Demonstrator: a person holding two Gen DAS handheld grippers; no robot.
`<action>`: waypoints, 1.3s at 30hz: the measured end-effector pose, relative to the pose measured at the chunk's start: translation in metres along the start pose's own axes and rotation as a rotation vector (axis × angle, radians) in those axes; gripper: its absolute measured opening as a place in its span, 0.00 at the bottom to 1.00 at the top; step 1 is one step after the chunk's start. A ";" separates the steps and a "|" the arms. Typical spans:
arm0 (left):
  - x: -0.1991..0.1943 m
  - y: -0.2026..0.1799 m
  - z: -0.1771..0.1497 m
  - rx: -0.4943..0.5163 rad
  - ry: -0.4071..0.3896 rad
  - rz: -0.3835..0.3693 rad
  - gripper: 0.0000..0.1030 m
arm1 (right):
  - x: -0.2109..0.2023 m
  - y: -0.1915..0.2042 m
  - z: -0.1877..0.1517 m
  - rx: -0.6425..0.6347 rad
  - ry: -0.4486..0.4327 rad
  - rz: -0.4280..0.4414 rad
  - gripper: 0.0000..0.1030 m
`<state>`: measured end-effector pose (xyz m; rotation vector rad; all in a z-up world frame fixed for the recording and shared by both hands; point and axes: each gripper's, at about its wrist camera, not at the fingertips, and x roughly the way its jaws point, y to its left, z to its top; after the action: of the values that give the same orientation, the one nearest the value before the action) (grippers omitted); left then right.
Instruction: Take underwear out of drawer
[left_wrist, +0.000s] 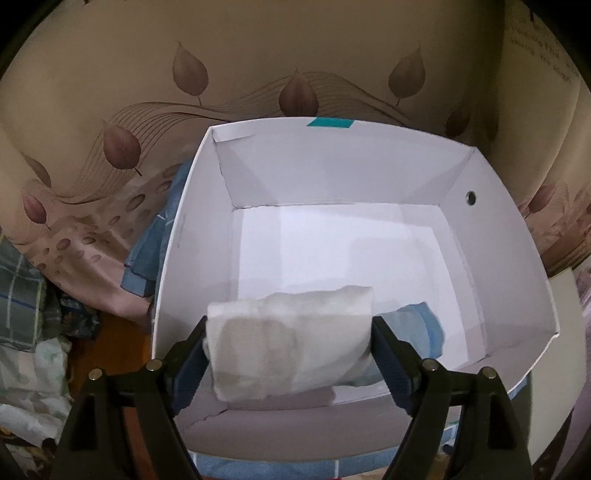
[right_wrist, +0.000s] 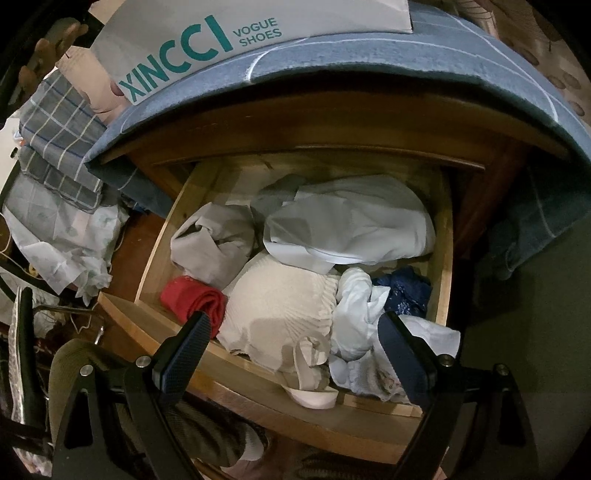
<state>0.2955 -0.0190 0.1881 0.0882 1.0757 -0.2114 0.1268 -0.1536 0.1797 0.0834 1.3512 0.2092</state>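
A: What's the largest thing the right camera sees?

B: A wooden drawer, pulled open and stuffed with clothes. Over the cabinet top hangs a blue cloth, and on that stands a white shoebox. Its side reads "XINCCI" in big teal letters, with "VOGUE SHOES" smaller beside it.

A: And the left camera?

B: It looks down into the white box, open at the top. A strip of teal tape sits on the far rim and a small metal eyelet is in the right wall. A blue folded garment lies on the box floor.

A: Where is the underwear?

B: One white folded piece is held over the near part of the box by the left hand-held gripper, its fingers pressed against both ends. The remainder is in the drawer: a cream ribbed piece at the front, a red roll to its left, and a grey bundle, a large white piece and a dark blue patterned piece around it.

A: And the right hand-held gripper?

B: Spread wide above the drawer's front edge, holding nothing.
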 end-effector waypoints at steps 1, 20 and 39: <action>-0.003 0.001 0.000 -0.005 -0.010 -0.021 0.82 | 0.000 0.000 0.000 -0.001 0.001 0.001 0.88; -0.071 0.025 -0.086 0.086 -0.131 -0.013 0.85 | 0.011 0.003 -0.002 0.012 0.062 -0.071 0.88; 0.030 0.034 -0.220 0.069 0.221 -0.094 0.85 | 0.027 -0.019 0.037 0.038 0.359 -0.230 0.62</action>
<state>0.1264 0.0491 0.0564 0.1251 1.2946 -0.3293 0.1701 -0.1650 0.1581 -0.0820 1.7083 0.0020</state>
